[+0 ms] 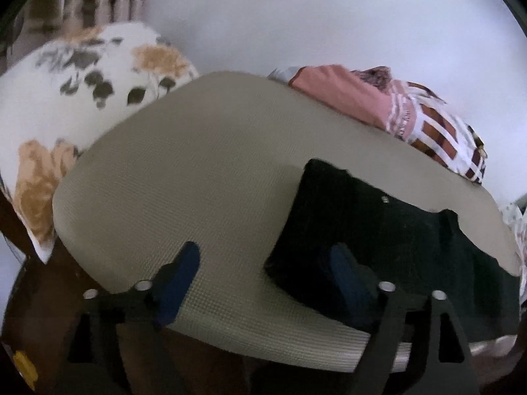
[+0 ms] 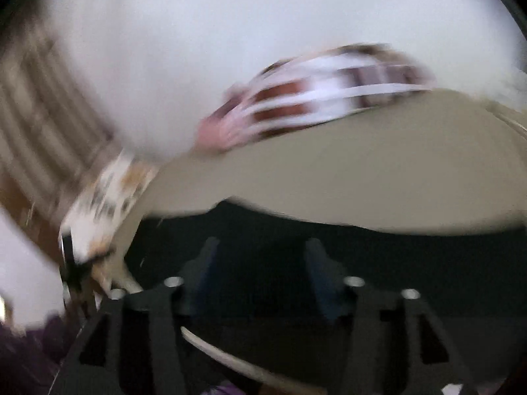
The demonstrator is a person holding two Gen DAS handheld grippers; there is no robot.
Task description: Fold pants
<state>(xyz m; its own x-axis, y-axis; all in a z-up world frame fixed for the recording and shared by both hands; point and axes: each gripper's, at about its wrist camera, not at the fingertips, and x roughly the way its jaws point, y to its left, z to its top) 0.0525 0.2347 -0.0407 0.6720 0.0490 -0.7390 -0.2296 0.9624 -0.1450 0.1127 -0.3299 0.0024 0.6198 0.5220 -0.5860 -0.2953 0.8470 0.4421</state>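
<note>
Black pants (image 1: 378,230) lie folded over on a beige mat (image 1: 204,164), at its right front part, running off the front right edge. My left gripper (image 1: 263,283) is open just above the mat's front edge; its right finger (image 1: 346,273) is at the pants' near left corner, its left finger (image 1: 181,276) over bare mat. In the blurred right wrist view, my right gripper (image 2: 260,273) is open with both fingers over the black pants (image 2: 395,256), holding nothing that I can see.
A floral white pillow (image 1: 82,98) lies left of the mat. A pile of pink and plaid clothes (image 1: 411,115) sits at the mat's far right edge and also shows in the right wrist view (image 2: 313,98). A white wall is behind. Dark wood frame shows at the lower left.
</note>
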